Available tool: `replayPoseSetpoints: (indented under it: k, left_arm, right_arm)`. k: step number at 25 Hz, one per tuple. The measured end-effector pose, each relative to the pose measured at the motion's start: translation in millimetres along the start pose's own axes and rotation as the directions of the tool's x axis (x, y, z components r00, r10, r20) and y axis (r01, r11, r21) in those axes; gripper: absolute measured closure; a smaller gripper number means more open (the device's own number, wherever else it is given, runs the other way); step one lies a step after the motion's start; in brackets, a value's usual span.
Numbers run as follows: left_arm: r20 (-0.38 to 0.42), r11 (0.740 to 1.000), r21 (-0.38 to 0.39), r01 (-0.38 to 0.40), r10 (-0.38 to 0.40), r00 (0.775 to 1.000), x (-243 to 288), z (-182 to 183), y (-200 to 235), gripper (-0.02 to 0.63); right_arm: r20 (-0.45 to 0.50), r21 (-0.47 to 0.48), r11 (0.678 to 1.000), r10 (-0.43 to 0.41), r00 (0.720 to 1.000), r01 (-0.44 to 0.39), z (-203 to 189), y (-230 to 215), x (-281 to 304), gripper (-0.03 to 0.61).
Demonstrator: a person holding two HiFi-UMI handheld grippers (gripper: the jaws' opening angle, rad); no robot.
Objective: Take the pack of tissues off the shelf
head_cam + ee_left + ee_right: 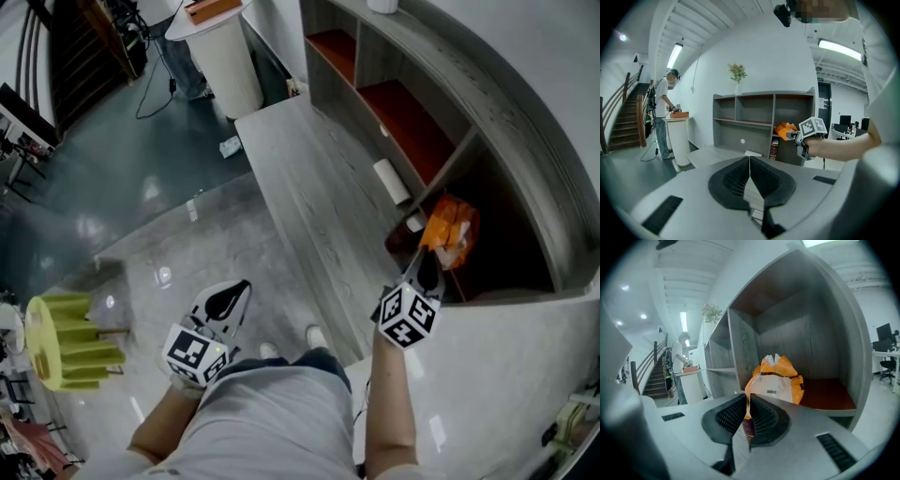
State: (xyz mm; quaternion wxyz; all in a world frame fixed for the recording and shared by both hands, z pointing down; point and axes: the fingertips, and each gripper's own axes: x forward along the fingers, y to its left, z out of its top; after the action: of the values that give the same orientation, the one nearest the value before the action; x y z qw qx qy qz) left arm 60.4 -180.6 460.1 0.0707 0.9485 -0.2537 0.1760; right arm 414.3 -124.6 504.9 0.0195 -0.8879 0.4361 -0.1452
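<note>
The pack of tissues [450, 230] is an orange and white soft pack at the front of the grey shelf's [525, 187] lower right compartment. My right gripper [424, 267] is shut on the pack's near edge. In the right gripper view the jaws [747, 411] pinch an orange flap, and the pack's body [780, 383] stands just beyond, over the red-brown shelf floor [827, 399]. My left gripper [230, 302] hangs low at the left, shut and holding nothing. Its own view shows its closed jaws [749, 171], and the pack [786, 129] far off at the right gripper [806, 136].
A white roll [392, 181] lies on the low grey platform [309, 187] in front of the shelf. A white pedestal [225, 56] stands at the far end, with a person [663, 112] beside it. A yellow stool [66, 342] is at my left.
</note>
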Motion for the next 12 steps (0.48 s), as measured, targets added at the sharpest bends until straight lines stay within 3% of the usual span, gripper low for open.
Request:
replayPoseSetpoints:
  k: [12]
  left_arm:
    - [0.033, 0.999, -0.015, 0.04, -0.039, 0.999, -6.3, -6.4, -3.9, 0.595]
  right_arm:
    - [-0.005, -0.03, 0.999, 0.043, 0.999, -0.043, -2.6, 21.1, -49.0, 0.555]
